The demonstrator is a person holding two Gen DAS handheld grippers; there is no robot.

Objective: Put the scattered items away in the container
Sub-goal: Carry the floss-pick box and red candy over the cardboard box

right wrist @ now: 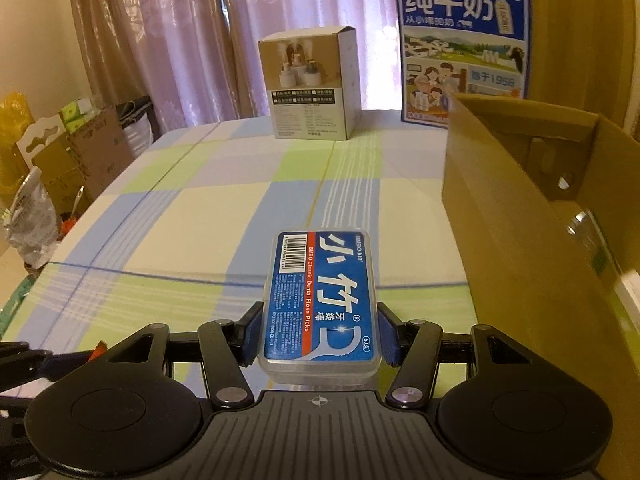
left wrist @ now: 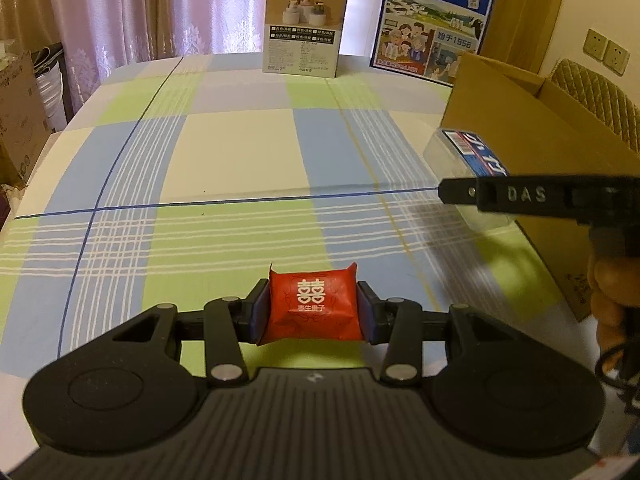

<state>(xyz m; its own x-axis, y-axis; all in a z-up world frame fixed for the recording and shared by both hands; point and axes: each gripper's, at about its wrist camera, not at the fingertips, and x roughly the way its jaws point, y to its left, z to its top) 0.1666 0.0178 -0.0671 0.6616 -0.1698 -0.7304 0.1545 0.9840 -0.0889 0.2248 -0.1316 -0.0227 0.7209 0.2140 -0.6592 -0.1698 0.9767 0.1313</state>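
Observation:
My left gripper [left wrist: 312,310] is shut on a red candy packet [left wrist: 312,306] with white characters, held just above the checked tablecloth. My right gripper [right wrist: 318,334] is shut on a clear dental floss pick box [right wrist: 322,300] with a blue label, held above the table. That box [left wrist: 464,156] and the right gripper's finger also show at the right of the left wrist view, beside the open brown cardboard box [left wrist: 532,136]. In the right wrist view the cardboard box [right wrist: 520,216] stands to the right of the floss box, its inside partly visible.
A beige product carton [left wrist: 306,26] and a blue milk carton [left wrist: 434,20] stand at the table's far edge, in front of pink curtains. Cardboard boxes and bags [right wrist: 72,152] sit on the floor left of the table. A padded chair [left wrist: 600,100] is behind the cardboard box.

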